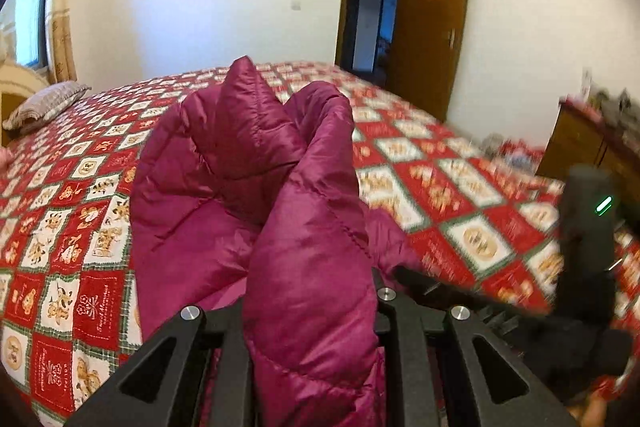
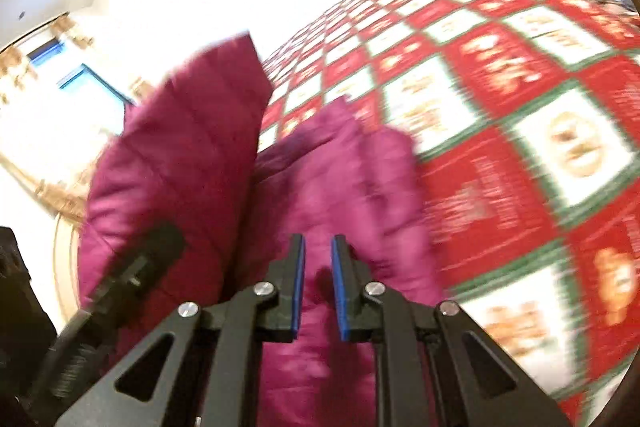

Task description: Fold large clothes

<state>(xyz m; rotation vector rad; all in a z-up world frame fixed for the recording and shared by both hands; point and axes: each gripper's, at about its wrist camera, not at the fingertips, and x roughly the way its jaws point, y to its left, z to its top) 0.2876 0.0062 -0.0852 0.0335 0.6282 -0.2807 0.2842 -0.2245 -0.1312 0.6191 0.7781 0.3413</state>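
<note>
From my left wrist camera, working from the left edge: a grey patterned pillow (image 1: 48,105) lies at the head of the bed, and the red-and-white checked bedspread (image 1: 76,223) runs across the whole mattress. In the middle sits the magenta quilted jacket (image 1: 240,163), bunched up into two peaks, with one padded fold running straight down between the fingers of my left gripper (image 1: 316,331); the fabric hides the pads, but the jaws are drawn in close against that fold, so I read it as clamped on the jacket. Further right, an open brown door (image 1: 432,27) stands in the white wall, a wooden cabinet (image 1: 580,143) sits at the far side, and my other tool shows as a dark blurred shape with a green light. On my right wrist camera, heavily blurred, a raised flap of the jacket stands at left beside a curtained window (image 2: 80,83). In the centre my right gripper (image 2: 318,255) has its blue pads (image 2: 299,291) nearly together, pinching a ridge of the jacket between them. The bedspread fills the right side.
</note>
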